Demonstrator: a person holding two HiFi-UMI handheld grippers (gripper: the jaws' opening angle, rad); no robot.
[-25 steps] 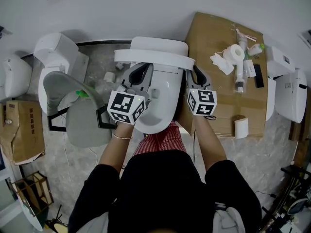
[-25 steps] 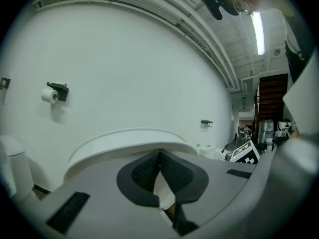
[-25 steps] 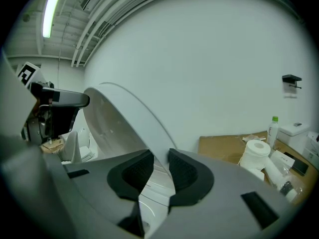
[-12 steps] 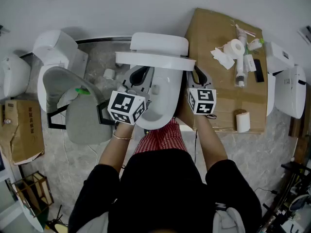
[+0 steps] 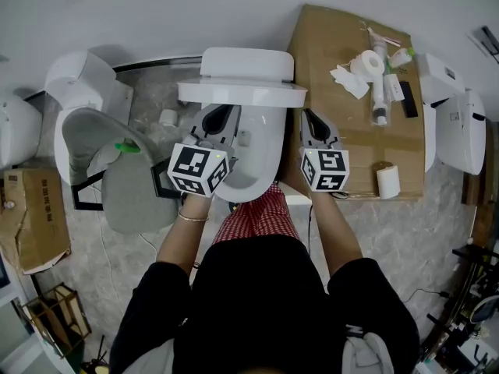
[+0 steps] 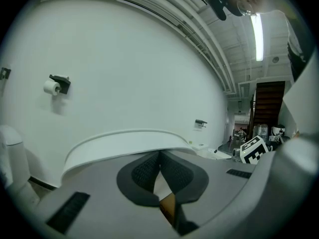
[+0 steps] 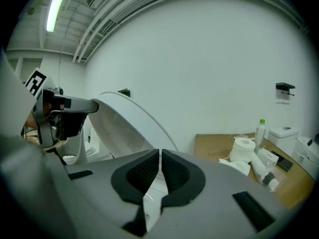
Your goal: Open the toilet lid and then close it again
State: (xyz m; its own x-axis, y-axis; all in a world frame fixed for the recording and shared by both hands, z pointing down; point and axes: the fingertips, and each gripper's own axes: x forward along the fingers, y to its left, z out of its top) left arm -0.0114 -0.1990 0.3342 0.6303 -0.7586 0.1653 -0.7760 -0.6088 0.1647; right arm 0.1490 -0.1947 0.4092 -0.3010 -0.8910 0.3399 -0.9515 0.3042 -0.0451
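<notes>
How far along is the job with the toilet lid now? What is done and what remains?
Done: the toilet lid stands raised, so the bowl is uncovered. In hand: the left gripper and the right gripper, each with its fingers together on nothing, sit close to the lid, one at each side. Whether they touch it cannot be told. Left: lowering the lid onto the bowl.

Toilets (image 5: 246, 75) (image 5: 84, 84) (image 5: 14, 131) (image 5: 460, 131): four, one cut off at left edge. Grippers (image 5: 222, 113) (image 5: 309, 118): two. Paper rolls (image 5: 360, 65) (image 5: 387, 183) (image 5: 168, 118) (image 6: 51, 87): four, one wall-mounted. Cardboard sheet (image 5: 347, 150): one. Cardboard box (image 5: 31, 216): one.
</notes>
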